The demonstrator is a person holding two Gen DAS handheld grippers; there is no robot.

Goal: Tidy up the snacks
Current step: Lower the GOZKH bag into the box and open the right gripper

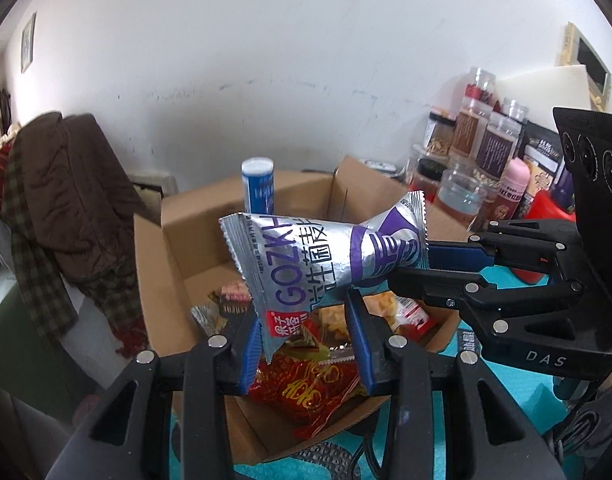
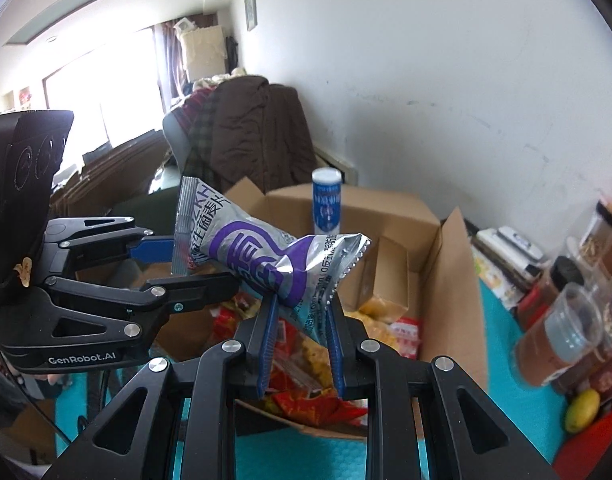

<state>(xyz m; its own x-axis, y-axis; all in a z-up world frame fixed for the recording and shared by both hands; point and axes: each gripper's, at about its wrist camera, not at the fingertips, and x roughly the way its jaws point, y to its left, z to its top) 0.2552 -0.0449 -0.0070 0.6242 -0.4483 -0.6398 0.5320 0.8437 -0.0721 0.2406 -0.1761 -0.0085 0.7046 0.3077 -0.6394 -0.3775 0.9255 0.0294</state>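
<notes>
Left gripper (image 1: pixel 306 344) and right gripper (image 2: pixel 301 344) both pinch one silver snack packet (image 1: pixel 306 264) above the cardboard box (image 1: pixel 177 256); release one side before lowering toward 6 o'clock.

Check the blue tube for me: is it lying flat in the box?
No. The blue tube stands upright at the back of the box, behind the silver packet.

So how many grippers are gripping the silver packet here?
2. The left gripper clamps one end of the silver packet; the right gripper clamps the other end, above the cardboard box.
</notes>
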